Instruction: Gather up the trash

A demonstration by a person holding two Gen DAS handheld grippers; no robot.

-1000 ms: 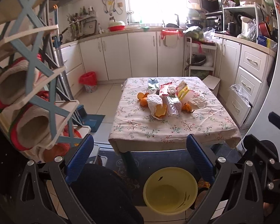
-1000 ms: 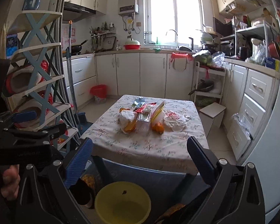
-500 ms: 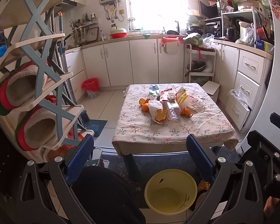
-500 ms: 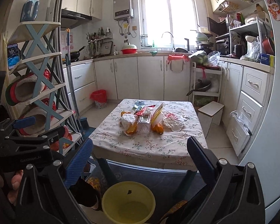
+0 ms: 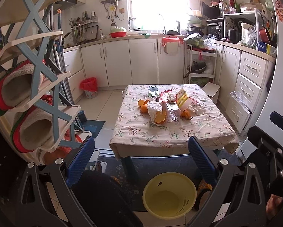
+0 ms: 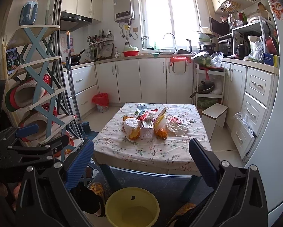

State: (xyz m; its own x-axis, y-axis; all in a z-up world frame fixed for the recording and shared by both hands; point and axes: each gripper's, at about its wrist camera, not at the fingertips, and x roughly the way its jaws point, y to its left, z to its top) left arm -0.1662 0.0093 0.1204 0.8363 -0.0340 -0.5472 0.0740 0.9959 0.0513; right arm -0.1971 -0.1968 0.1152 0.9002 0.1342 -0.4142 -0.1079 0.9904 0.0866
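A pile of trash [image 5: 167, 104] lies in the middle of a low table with a floral cloth [image 5: 171, 132]: orange peels, a white plastic bag, clear and red wrappers, a yellow carton. The pile also shows in the right wrist view [image 6: 151, 125]. A yellow basin [image 5: 169, 193] stands on the floor in front of the table, also seen in the right wrist view [image 6: 132, 206]. My left gripper [image 5: 141, 157] is open and empty, well short of the table. My right gripper [image 6: 141, 157] is open and empty too.
A shoe rack with slippers [image 5: 33, 87] stands close on the left. A red-lined waste bin [image 5: 89, 87] sits by the far cabinets. A small white stool [image 6: 215, 115] stands right of the table. Drawers [image 5: 249, 92] line the right wall.
Both grippers have pulled back and risen a little, so the table looks farther away and lower. Both stay open and empty.
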